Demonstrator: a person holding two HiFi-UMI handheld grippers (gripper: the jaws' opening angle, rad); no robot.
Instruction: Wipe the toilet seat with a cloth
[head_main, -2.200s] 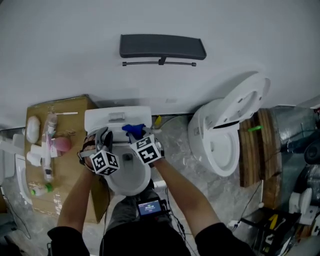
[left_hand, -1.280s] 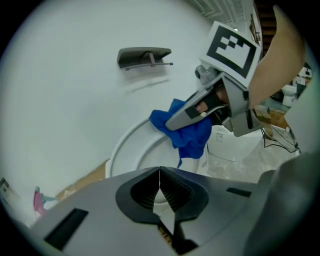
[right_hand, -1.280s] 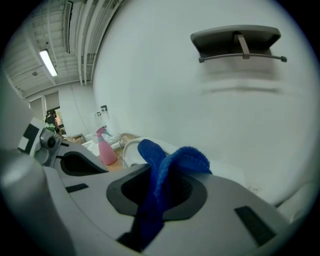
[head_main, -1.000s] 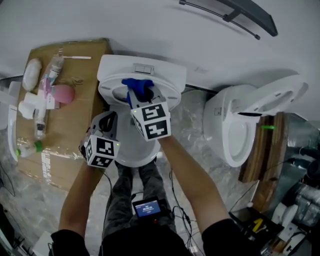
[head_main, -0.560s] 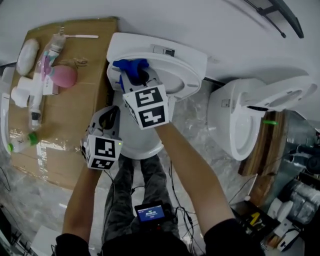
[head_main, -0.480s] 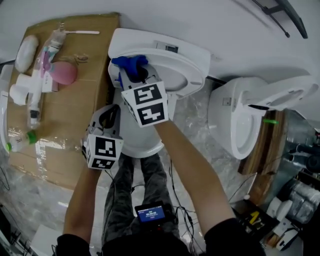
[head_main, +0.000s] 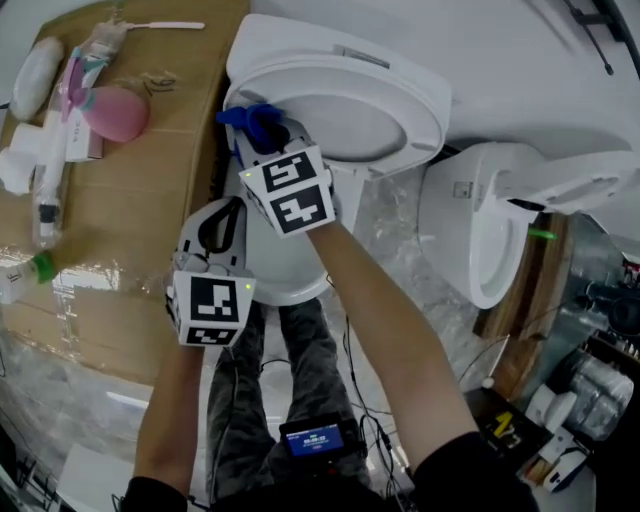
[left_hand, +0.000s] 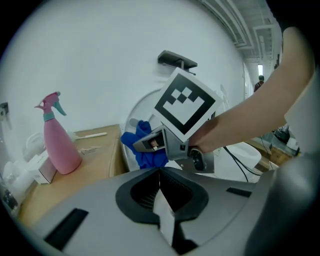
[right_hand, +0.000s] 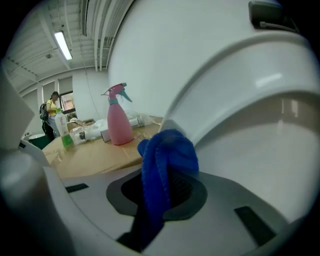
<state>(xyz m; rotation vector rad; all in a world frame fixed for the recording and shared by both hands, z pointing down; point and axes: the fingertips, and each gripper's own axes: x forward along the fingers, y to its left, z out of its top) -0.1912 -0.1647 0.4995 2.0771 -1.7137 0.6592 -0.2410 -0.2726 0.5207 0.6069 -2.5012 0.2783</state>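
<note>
While our right tool (head_main: 265, 140) pinches the blue cloth (head_main: 250, 120), we find the cloth at the far left edge of the raised toilet seat (head_main: 350, 100). Our left tool (head_main: 222, 228) is pressed together on nothing, nearer us beside the bowl (head_main: 285, 275). A pink spray bottle (head_main: 115, 112) stands on the cardboard surface (head_main: 130, 220) at left.

In the head view, the marker cube of the right gripper (head_main: 268, 145) hides its jaws and most of the blue cloth (head_main: 250, 120); only a bunched end shows. Both forearms cover much of the toilet bowl (head_main: 292, 278). A green-capped bottle (head_main: 28, 272) is cut off by the left edge. In the right gripper view, the cloth hides the jaws' inner faces, and a distant person (right_hand: 50, 116) is too small to make out.
</note>
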